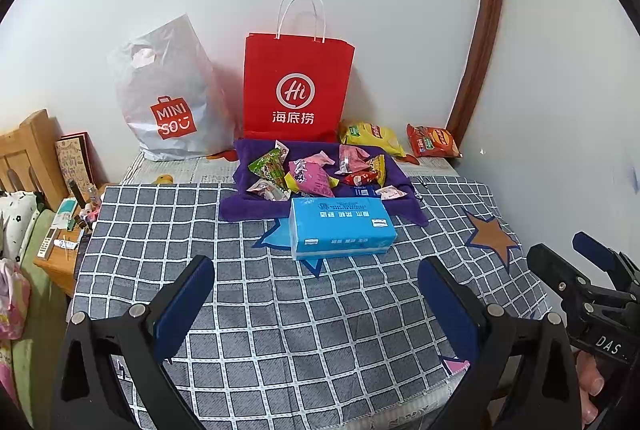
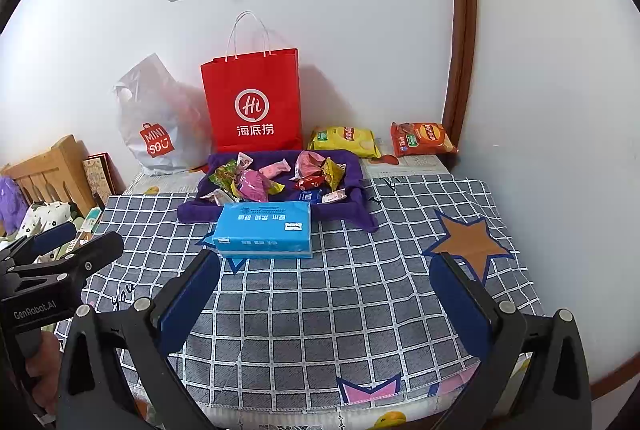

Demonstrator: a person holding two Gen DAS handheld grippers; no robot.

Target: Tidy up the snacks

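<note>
Several small wrapped snacks (image 1: 316, 171) (image 2: 280, 175) lie in a heap on a purple cloth (image 1: 256, 205) (image 2: 192, 209) at the back of the table. A yellow chip bag (image 1: 372, 137) (image 2: 346, 141) and an orange-red chip bag (image 1: 432, 141) (image 2: 422, 138) lie by the wall to the right. A red paper bag (image 1: 298, 89) (image 2: 252, 101) stands upright behind the cloth. My left gripper (image 1: 316, 270) and my right gripper (image 2: 326, 266) hover open and empty above the near half of the table, well short of the snacks.
A blue tissue pack (image 1: 340, 228) (image 2: 266, 230) lies just in front of the cloth. A grey plastic shopping bag (image 1: 168, 101) (image 2: 156, 125) leans on the wall at the left. A checked tablecloth (image 1: 280, 310) (image 2: 360, 290) covers the table; a cluttered wooden stand (image 1: 60, 230) stands left of it.
</note>
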